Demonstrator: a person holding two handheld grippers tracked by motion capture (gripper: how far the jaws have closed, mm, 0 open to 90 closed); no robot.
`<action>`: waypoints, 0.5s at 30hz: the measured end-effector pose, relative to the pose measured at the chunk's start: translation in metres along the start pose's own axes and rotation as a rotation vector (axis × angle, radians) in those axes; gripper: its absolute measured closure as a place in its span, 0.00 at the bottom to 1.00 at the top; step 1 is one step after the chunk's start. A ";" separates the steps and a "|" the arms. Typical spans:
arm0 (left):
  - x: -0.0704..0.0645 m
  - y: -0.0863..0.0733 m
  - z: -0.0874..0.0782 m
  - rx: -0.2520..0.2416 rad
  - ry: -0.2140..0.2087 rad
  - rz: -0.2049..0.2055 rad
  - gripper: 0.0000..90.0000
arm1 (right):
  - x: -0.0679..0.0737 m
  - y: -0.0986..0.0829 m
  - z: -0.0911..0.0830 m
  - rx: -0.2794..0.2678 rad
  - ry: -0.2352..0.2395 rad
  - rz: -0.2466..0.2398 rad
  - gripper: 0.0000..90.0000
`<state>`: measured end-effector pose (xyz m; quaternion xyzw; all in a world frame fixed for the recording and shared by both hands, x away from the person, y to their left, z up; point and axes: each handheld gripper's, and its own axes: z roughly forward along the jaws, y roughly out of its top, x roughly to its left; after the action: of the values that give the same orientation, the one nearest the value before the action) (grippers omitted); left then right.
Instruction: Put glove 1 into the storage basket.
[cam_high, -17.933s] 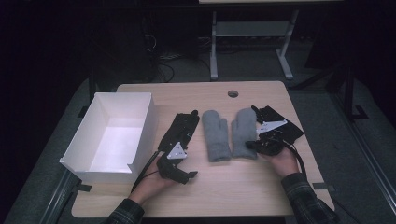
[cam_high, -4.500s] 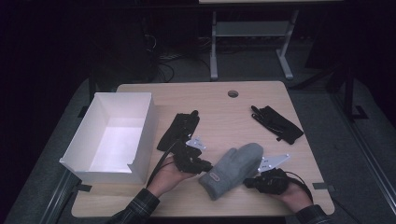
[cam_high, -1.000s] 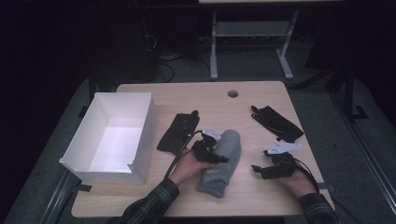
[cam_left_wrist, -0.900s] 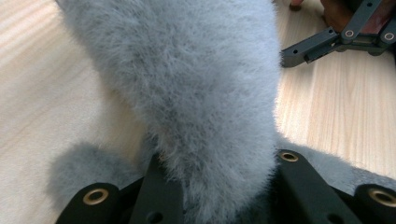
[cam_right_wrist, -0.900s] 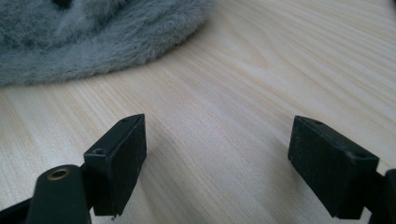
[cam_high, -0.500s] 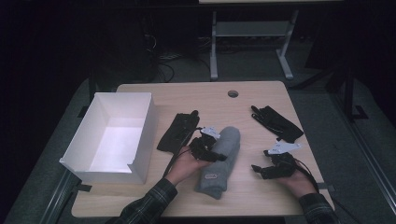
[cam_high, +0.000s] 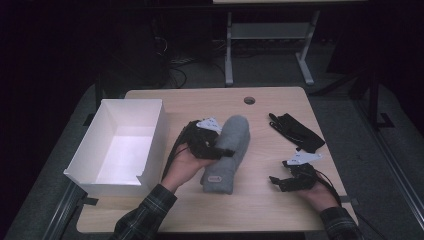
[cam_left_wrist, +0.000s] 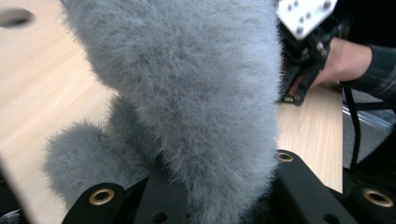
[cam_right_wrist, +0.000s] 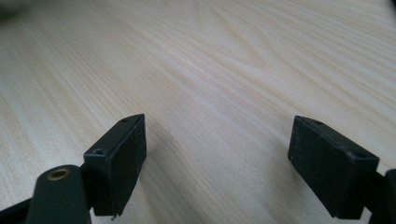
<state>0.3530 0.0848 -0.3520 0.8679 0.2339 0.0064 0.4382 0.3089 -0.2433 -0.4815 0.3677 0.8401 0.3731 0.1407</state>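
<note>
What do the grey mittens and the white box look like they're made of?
The grey mittens, gripped in the left tongs, look like fuzzy fleece or faux fur: fine fibres stand off their edges in the left gripper view. The white box looks like matte cardboard, with thin flat walls and sharp folded corners, though foam board is possible.

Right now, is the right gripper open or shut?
Open. In the right gripper view, the right gripper has its two black jaws wide apart, with bare wooden table between them and nothing held.
</note>
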 end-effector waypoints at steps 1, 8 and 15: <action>0.001 0.003 -0.006 -0.004 0.006 0.001 0.85 | 0.000 0.000 0.000 -0.001 0.001 0.002 0.21; 0.008 0.024 -0.057 -0.048 0.067 -0.009 0.85 | 0.000 0.000 0.000 -0.002 0.000 0.000 0.21; 0.021 0.043 -0.107 -0.068 0.129 -0.020 0.85 | 0.000 0.000 0.000 -0.002 0.000 0.000 0.21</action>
<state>0.3657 0.1531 -0.2577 0.8479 0.2700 0.0661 0.4515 0.3090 -0.2432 -0.4816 0.3678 0.8397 0.3739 0.1412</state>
